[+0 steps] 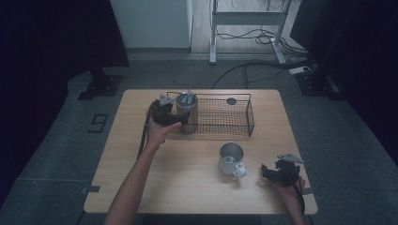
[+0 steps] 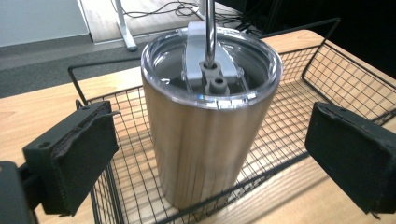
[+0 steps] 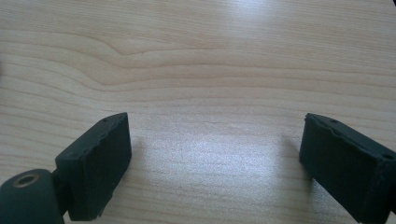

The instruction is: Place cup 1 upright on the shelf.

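Observation:
A stainless steel tumbler (image 2: 205, 135) with a clear lid and a metal straw stands upright in the left end of a black wire basket (image 1: 234, 123). My left gripper (image 2: 212, 158) is open, one jaw on each side of the tumbler with a gap on both sides. From above, the left gripper (image 1: 174, 117) sits at the basket's left end beside the tumbler (image 1: 187, 112). A steel mug (image 1: 231, 158) with a white handle rests on the table in front of the basket. My right gripper (image 1: 277, 172) is open over bare wood, to the right of the mug.
A small dark round object (image 1: 231, 101) lies at the back of the basket. The wooden table (image 1: 187, 187) has free room at the front left. In the right gripper view, the right gripper (image 3: 215, 158) has just tabletop between its jaws. Cables and desk legs lie on the floor beyond.

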Tool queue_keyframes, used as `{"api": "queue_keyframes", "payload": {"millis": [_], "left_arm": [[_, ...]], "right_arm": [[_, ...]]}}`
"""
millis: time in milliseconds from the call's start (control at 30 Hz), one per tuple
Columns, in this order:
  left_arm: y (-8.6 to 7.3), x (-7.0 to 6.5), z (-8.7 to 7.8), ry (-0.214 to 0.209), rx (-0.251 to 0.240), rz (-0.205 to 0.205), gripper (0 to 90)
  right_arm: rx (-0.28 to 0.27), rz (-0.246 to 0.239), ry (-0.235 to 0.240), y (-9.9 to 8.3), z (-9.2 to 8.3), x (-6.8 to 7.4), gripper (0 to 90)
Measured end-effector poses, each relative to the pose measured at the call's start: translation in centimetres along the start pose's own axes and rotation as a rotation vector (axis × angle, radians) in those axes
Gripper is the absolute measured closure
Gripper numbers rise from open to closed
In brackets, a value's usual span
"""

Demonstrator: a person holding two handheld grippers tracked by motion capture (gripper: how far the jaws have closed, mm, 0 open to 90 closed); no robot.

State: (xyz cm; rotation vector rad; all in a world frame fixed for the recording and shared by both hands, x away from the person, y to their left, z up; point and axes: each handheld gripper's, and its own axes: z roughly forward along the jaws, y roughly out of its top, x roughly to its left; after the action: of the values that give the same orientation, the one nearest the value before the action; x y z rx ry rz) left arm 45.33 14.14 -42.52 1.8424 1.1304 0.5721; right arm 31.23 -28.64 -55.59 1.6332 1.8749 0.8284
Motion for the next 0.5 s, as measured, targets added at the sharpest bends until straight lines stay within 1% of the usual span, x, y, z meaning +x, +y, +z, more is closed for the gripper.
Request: {"api": "queue_keyframes", "payload": {"millis": [33,67,133,167,200,333,367,400,433,467,500], "left_arm": [[0.0,0.0,0.0,0.000,0.000,0.000,2.9],[-0.3,-0.1,-0.4,-0.006,-0.008,0.002,3.1],[-0.5,-0.1,-0.6,-0.009,-0.007,0.001,3.5],[-0.8,-0.4,-1.1,-0.012,-0.007,0.007,3.7],[-0.8,-0.4,-1.1,-0.012,-0.007,0.007,3.8],[-1.7,-1.3,-2.3,-0.028,0.004,0.017,3.8],[-2.3,-1.9,-3.0,-0.039,0.005,0.028,3.6],[-2.6,-2.1,-3.3,-0.046,0.006,0.033,3.4],[-2.6,-2.1,-3.3,-0.046,0.006,0.033,3.4],[-3.0,-2.5,-4.0,-0.077,0.006,0.021,3.4],[-3.2,-2.6,-4.2,-0.085,0.004,0.018,3.3]], "right_arm": [[0.000,0.000,0.000,0.0,0.0,0.0,8.9],[0.000,0.000,0.000,0.0,0.0,0.0,9.0],[-0.001,0.000,0.000,0.0,0.0,0.0,9.2],[-0.001,-0.001,0.000,0.0,0.0,0.0,9.3],[-0.001,-0.001,0.000,0.0,0.0,0.0,9.3],[-0.002,-0.005,0.001,0.0,0.0,0.0,10.0],[-0.004,-0.002,0.005,0.0,0.0,0.0,10.6],[-0.002,-0.005,0.005,0.0,-0.1,0.0,10.8],[-0.003,-0.006,0.006,0.0,-0.1,0.0,11.0],[-0.003,-0.005,0.007,-0.1,-0.1,0.0,11.1],[-0.003,-0.005,0.007,-0.1,-0.1,0.0,11.1]]}}
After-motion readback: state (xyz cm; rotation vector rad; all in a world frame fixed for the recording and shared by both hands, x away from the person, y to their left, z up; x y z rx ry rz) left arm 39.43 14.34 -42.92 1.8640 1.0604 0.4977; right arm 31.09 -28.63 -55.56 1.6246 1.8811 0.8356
